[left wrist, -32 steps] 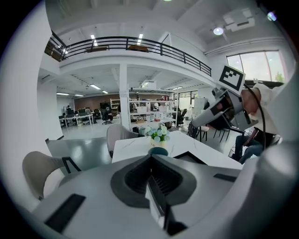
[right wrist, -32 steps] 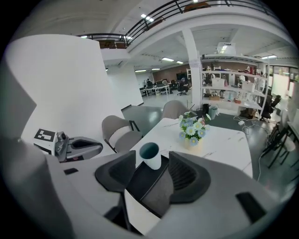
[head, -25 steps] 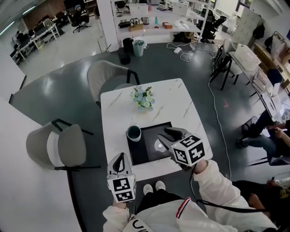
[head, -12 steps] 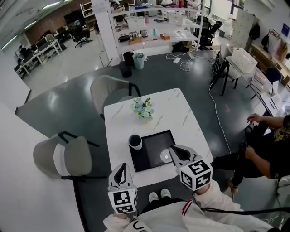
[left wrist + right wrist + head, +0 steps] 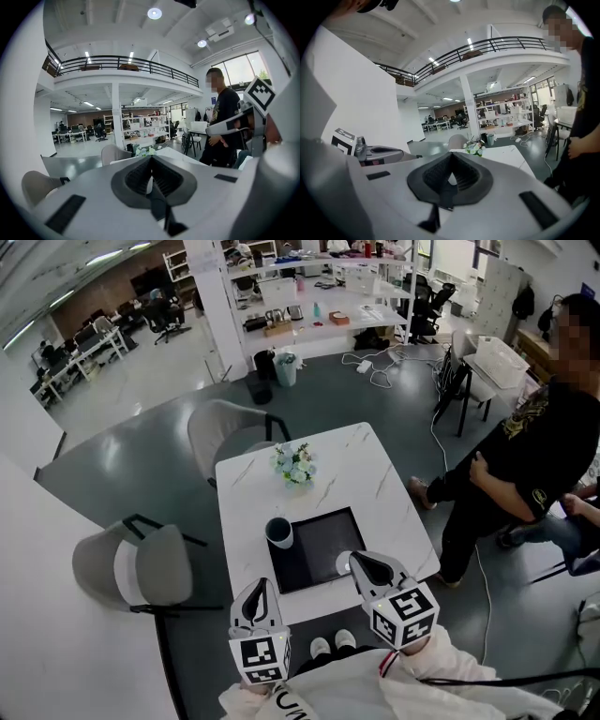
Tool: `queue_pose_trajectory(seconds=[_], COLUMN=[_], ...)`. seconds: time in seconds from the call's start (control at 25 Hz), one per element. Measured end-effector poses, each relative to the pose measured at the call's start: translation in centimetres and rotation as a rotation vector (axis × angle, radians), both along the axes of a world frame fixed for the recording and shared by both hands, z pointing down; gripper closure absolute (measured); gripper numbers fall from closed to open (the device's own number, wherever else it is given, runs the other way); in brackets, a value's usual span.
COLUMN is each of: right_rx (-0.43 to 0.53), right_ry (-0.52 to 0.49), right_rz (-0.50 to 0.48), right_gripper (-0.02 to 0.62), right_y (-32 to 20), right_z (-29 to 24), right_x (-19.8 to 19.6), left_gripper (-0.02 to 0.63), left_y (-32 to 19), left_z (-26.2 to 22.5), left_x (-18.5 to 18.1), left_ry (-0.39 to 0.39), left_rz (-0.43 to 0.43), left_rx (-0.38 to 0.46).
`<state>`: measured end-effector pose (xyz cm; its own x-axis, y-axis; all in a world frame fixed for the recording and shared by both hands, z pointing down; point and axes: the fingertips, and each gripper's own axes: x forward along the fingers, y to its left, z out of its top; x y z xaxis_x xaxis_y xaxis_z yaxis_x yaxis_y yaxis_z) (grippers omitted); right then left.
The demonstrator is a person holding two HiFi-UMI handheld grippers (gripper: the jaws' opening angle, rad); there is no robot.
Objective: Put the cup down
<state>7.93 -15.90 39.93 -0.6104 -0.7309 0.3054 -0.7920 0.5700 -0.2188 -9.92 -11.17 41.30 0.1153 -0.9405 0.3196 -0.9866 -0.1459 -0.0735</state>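
— Where is the dark round cup (image 5: pixel 278 532) with the pale inside sitting?
— It is standing upright on the far-left corner of the flat black rectangular tray (image 5: pixel 323 532), with neither tong touching it.
— What are the tongs doing?
— The right gripper (image 5: pixel 354 559) is hovering at the tray's near-right corner, jaws pressing together on nothing. The left gripper (image 5: pixel 263 581) is hanging just off the tray's near-left corner, jaws likewise meeting, empty.

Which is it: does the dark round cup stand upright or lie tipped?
Upright: the dark round cup shows its mouth facing up, at the black tray's left edge.
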Motion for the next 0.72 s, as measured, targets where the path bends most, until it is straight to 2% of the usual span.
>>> queue_pose_trajectory(seconds=[0.72], right_rx=[-0.016], right_ry=[0.0], right_rz=[0.001], right_gripper=[0.591], right_y=[0.14], right_z=[0.79], right_x=[-0.85], left_gripper=[0.597], left_y=[-0.4], left_z=[0.75], left_x=[-0.42], left_ry=[0.005], left_rz=[0.003], left_rx=[-0.021])
